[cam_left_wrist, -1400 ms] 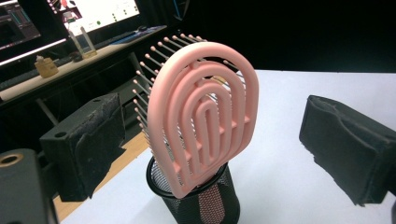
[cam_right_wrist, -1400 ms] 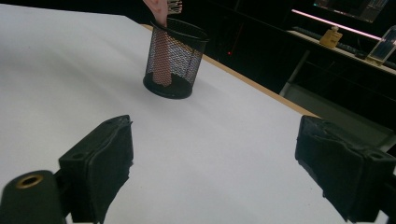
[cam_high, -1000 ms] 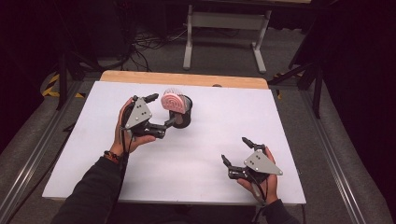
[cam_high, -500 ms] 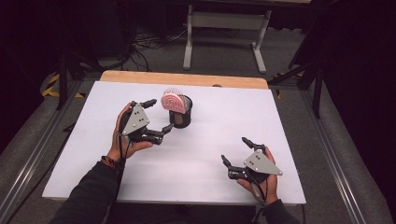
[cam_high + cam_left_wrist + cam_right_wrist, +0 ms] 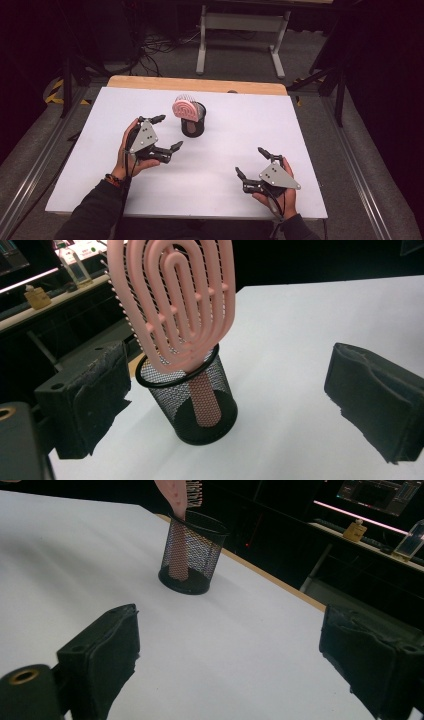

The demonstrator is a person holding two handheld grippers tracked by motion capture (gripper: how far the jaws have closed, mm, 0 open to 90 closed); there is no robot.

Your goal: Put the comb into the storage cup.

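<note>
While our left gripper (image 5: 165, 132) hangs with its jaws spread wide and nothing between them, we see the pink hairbrush (image 5: 175, 305) standing handle-down in the black mesh cup (image 5: 192, 402), just ahead of it. Brush head leans against the rim, bristles seemingly facing away, though that side is hard to read. Over on the near right of the white table (image 5: 225, 190), our right gripper (image 5: 251, 162) sits gaping too, well apart from the cup.
</note>
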